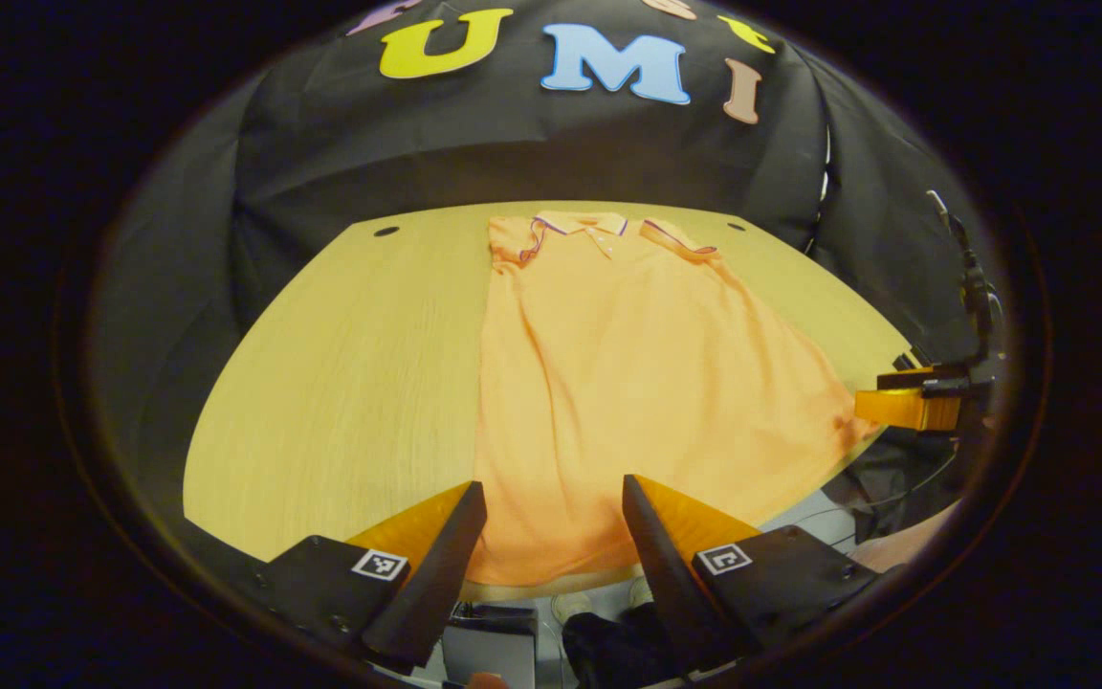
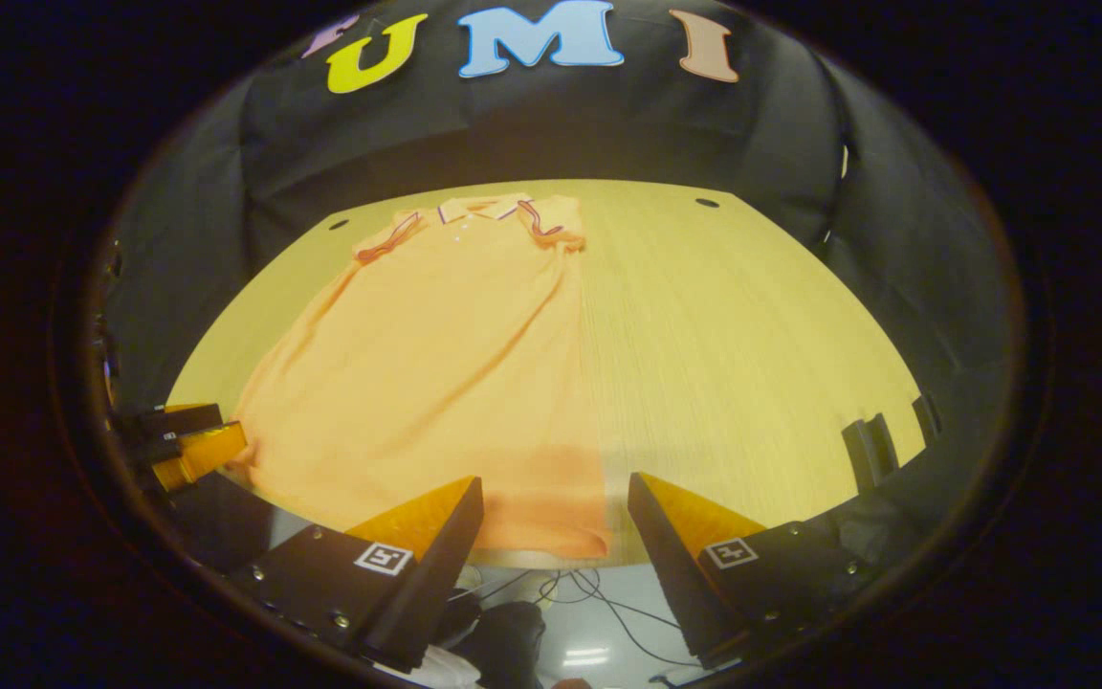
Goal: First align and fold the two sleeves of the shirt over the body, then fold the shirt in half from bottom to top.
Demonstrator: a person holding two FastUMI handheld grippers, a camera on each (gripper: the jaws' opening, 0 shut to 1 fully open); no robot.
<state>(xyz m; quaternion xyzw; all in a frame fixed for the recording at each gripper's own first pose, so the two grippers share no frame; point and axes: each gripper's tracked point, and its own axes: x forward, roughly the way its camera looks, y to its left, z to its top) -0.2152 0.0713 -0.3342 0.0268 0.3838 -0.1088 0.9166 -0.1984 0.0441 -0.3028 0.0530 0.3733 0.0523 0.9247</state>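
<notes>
I see the shirt (image 1: 628,383) lying flat on the table (image 1: 341,383), collar far from me, sleeves already folded in, and its bottom edge at the near table edge. My left gripper (image 1: 551,545) and right gripper (image 2: 551,545) both hang above that edge with fingers wide apart and nothing in them. If I pinch too little cloth, or lift one corner before the other, I think the fold could go crooked or a sleeve could flop out.

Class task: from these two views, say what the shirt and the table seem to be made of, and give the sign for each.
Shirt: soft matte orange knit cloth, probably cotton; it drapes and creases. Table: pale wood or wood-look laminate, smooth; fine straight grain lines show.
</notes>
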